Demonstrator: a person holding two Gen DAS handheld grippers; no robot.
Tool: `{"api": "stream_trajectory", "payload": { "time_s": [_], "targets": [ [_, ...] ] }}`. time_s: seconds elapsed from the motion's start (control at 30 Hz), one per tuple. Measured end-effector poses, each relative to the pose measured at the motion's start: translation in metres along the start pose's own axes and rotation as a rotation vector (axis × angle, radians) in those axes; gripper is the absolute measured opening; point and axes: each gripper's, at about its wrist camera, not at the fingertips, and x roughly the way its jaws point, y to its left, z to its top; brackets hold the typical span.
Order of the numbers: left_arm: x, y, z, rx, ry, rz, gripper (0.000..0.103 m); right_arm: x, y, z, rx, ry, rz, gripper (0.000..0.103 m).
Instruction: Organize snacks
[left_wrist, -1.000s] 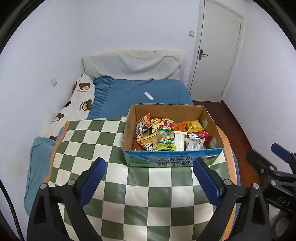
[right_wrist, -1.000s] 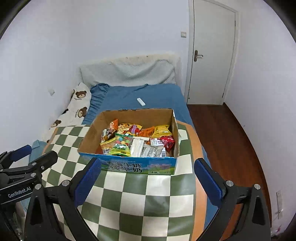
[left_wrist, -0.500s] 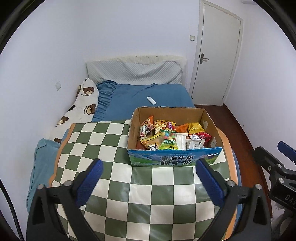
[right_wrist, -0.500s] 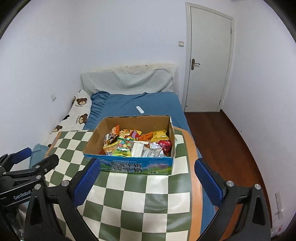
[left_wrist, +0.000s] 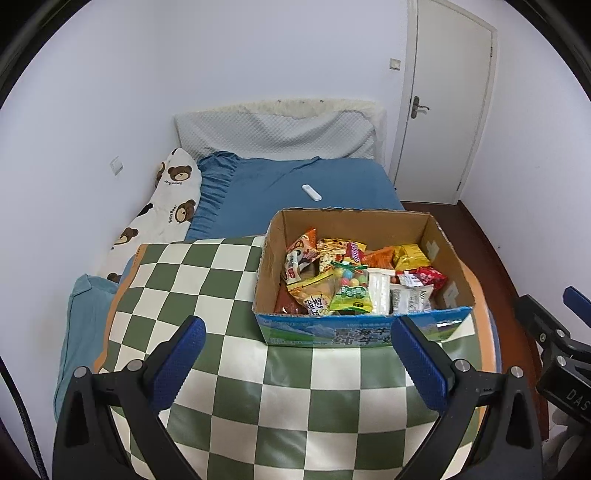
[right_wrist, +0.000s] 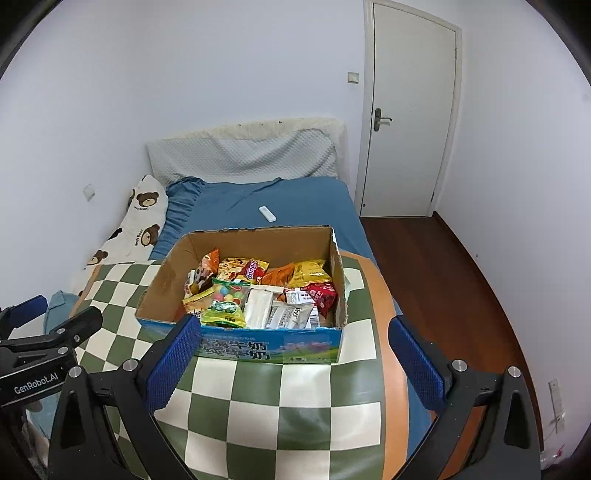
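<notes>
Snack packets, crinkled foil and plastic in orange, yellow, green, red and white, lie heaped inside an open brown cardboard box with a blue printed front panel. That box rests on the green-and-white checked cloth covering the surface, toward its right and far side, with a blue bed beyond it.

From your left tongs the box lies ahead and somewhat to the right. From your right tongs it lies almost straight ahead, a little to the left. The box's long axis runs across both views, side to side, so its printed front wall faces you broadside. Your right tongs appear the nearer to it: in the right wrist view their left blue pad overlaps the box front, though whether it touches cannot be told.

Both pairs of tongs are spread wide and carry nothing. Each is held level, raised above the cloth and aimed forward and slightly down at the box. The left pair shows at the left edge of the right wrist view, so your hands sit side by side.

Packets already gathered in the box fit either a sorted state or a pile awaiting sorting; the views do not settle which.
</notes>
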Motion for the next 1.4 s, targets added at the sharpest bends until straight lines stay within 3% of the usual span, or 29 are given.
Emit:
{"api": "stream_trajectory", "payload": {
  "time_s": [0.4, 1.4],
  "targets": [
    [0.028, -0.006, 0.009, 0.018, 0.021, 0.008, 0.103, 0.042, 0.002, 0.004, 0.007, 0.032, -0.031, 0.103],
    [0.032, -0.01, 0.009, 0.019, 0.014, 0.0, 0.103, 0.048, 0.007, 0.005, 0.007, 0.04, -0.025, 0.103]
  ]
}}
